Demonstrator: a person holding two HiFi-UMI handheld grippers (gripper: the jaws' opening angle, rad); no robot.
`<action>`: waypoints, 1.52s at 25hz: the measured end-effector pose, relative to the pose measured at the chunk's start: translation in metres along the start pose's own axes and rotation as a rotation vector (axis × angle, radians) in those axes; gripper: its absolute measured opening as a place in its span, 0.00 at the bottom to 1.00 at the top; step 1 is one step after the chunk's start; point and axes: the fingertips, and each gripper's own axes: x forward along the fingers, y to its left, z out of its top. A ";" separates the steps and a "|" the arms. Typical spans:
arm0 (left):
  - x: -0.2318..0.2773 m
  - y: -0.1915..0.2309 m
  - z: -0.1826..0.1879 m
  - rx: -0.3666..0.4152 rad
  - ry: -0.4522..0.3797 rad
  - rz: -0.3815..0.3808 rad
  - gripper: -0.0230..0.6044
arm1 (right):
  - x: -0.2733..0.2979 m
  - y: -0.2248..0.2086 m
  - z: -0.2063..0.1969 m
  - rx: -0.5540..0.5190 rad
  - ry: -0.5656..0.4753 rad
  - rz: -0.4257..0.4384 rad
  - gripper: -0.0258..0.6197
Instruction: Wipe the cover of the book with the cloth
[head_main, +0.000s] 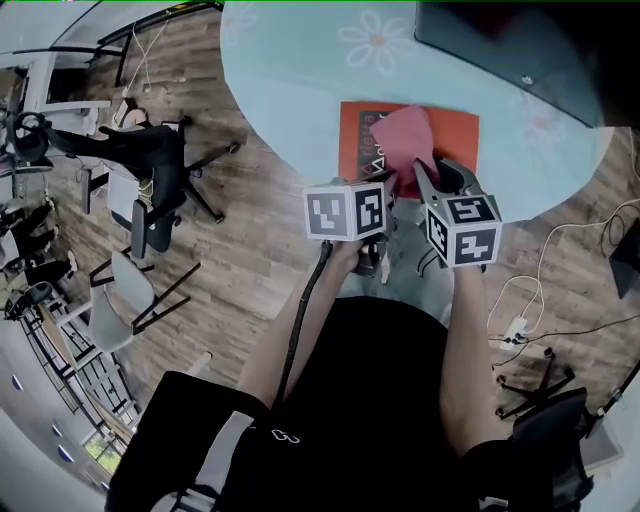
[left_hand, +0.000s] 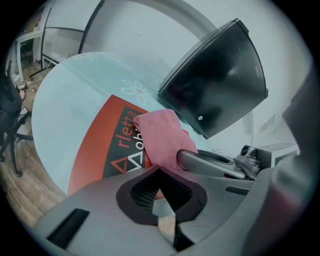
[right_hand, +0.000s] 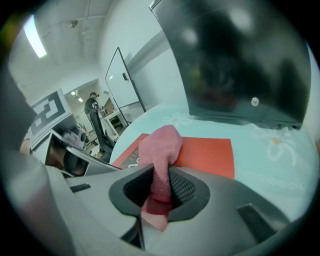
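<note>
A red book (head_main: 455, 135) lies flat near the front edge of the round table (head_main: 290, 60). A pink cloth (head_main: 403, 140) is bunched on its cover. My right gripper (head_main: 422, 180) is shut on the cloth's near end; in the right gripper view the pink cloth (right_hand: 162, 145) runs from the book (right_hand: 210, 155) down between the closed jaws of that gripper (right_hand: 160, 192). My left gripper (head_main: 385, 190) hovers just left of it at the table's edge, shut with nothing in it. In the left gripper view that gripper (left_hand: 162, 192) faces the book (left_hand: 100, 145) and the cloth (left_hand: 160, 137).
A large black monitor (head_main: 500, 50) stands on the far right of the table, just behind the book. Office chairs (head_main: 150, 160) stand on the wooden floor to the left. Cables and a power strip (head_main: 515, 328) lie on the floor at the right.
</note>
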 end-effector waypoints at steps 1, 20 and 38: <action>0.002 -0.003 -0.001 0.007 0.006 -0.003 0.06 | -0.002 -0.003 -0.001 0.007 -0.002 -0.005 0.16; 0.043 -0.059 -0.013 0.103 0.090 -0.098 0.06 | -0.046 -0.065 -0.022 0.152 -0.061 -0.125 0.17; -0.010 -0.017 0.017 -0.105 -0.118 -0.050 0.06 | -0.038 -0.033 0.040 0.137 -0.157 -0.006 0.16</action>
